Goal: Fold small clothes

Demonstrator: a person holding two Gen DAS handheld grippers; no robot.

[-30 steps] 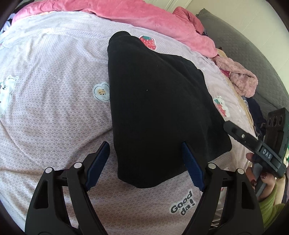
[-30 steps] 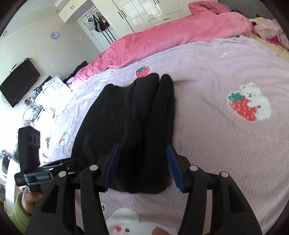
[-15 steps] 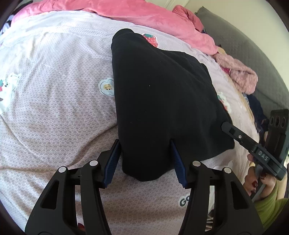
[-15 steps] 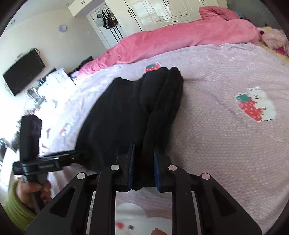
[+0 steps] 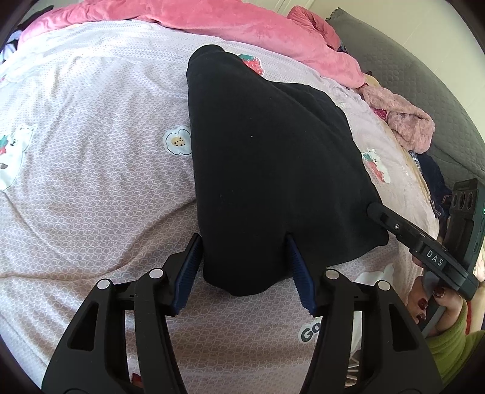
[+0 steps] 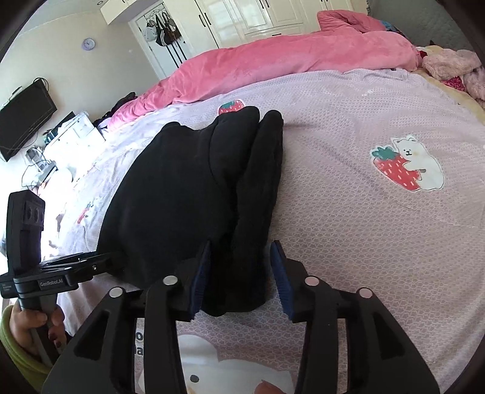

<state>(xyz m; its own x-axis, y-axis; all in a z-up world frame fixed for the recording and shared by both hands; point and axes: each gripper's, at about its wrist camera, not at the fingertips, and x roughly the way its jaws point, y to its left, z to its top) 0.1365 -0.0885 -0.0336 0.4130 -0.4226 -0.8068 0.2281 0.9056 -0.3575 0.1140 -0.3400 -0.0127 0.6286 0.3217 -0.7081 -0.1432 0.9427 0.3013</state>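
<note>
Bed with lilac sheet; black garment lies flat. Left claw and right claw both released, straddling its near edge.

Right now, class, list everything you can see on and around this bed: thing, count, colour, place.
Folded garment: one, black, mid-bed, near end between both grippers' fingers.
Bedspread: one, lilac with strawberry and bear prints, under garment.
Duvet: one, pink, bunched along far edge.
Fluffy clothing: one heap, pale pink, bed's right edge.
Television: one, black, left wall.
Wardrobe: white, far wall.
Left hand-held gripper: black, blue pads, open.
Right hand-held gripper: same, open.
</note>
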